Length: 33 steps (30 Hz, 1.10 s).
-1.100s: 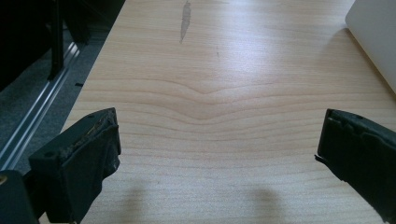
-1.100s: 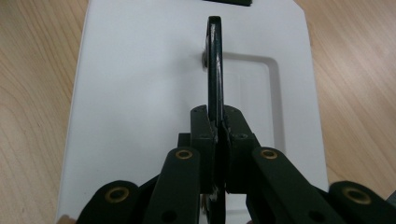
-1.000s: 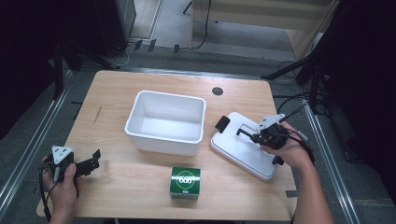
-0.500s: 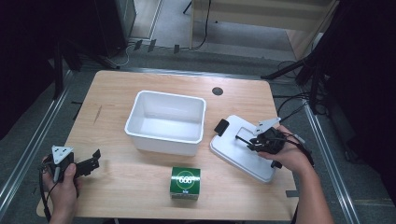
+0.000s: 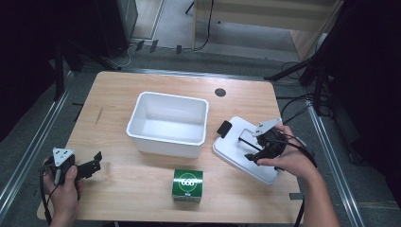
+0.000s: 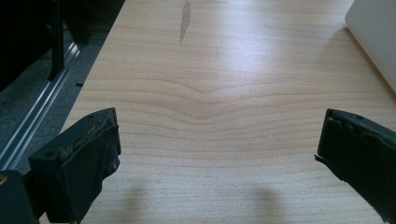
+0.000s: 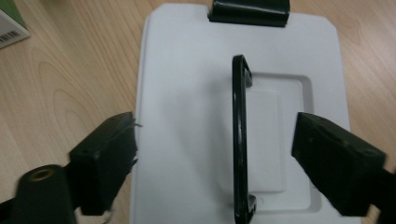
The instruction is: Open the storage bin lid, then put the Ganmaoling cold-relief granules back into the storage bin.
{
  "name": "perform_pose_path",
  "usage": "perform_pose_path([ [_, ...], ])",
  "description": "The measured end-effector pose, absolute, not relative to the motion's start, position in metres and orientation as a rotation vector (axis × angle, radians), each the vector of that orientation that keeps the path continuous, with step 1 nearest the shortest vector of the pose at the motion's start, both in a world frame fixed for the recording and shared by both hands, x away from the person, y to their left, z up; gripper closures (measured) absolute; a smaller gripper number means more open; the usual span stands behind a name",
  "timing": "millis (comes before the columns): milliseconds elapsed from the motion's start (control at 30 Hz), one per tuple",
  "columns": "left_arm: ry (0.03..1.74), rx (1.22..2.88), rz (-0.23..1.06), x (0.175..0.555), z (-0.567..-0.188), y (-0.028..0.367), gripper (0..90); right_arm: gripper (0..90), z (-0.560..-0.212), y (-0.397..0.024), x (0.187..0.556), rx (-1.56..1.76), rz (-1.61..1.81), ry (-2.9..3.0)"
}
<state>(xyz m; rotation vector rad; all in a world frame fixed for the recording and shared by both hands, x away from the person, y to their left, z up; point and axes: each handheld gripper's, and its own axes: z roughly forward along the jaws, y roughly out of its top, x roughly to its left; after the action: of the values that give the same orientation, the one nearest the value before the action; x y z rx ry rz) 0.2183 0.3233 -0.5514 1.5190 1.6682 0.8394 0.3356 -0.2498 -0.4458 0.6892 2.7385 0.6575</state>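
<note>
A white lid [image 5: 236, 153] with a black handle [image 5: 247, 141] lies flat on the wooden table [image 5: 118, 189], right of a white bin [image 5: 168, 123]. My right gripper [image 5: 245, 147] hovers over the lid. Its jaws have just been opening and now stand wide. In the right gripper view the handle [image 7: 239, 140] stands upright between the jaws of the right gripper [image 7: 215, 158], touching neither, on the lid [image 7: 187, 93]. My left gripper [image 5: 97, 162] rests open at the table's near left. The left gripper [image 6: 217, 149] has only bare wood between its jaws.
A green box [image 5: 187, 185] sits near the front edge, between the two hands; its corner [image 7: 9, 28] shows in the right gripper view. A black clip [image 5: 223, 128] sits on the lid's end nearest the bin. The bin's corner [image 6: 373, 37] is off to the left gripper's right.
The right gripper's jaws went from shut on the lid's handle to wide open, and that hand drew back slightly toward the near edge. The left gripper has not moved.
</note>
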Motion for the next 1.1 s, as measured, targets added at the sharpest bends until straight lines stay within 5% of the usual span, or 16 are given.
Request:
perform_pose_path([
  [133,1.668,1.518,0.839,0.218,-0.552,0.323,0.0,0.0,-0.438,-0.239,0.329,0.642,0.696,2.756],
  [1100,1.671,1.508,0.824,0.218,-0.552,0.325,0.0,0.0,-0.442,-0.144,0.284,0.274,0.701,2.855],
])
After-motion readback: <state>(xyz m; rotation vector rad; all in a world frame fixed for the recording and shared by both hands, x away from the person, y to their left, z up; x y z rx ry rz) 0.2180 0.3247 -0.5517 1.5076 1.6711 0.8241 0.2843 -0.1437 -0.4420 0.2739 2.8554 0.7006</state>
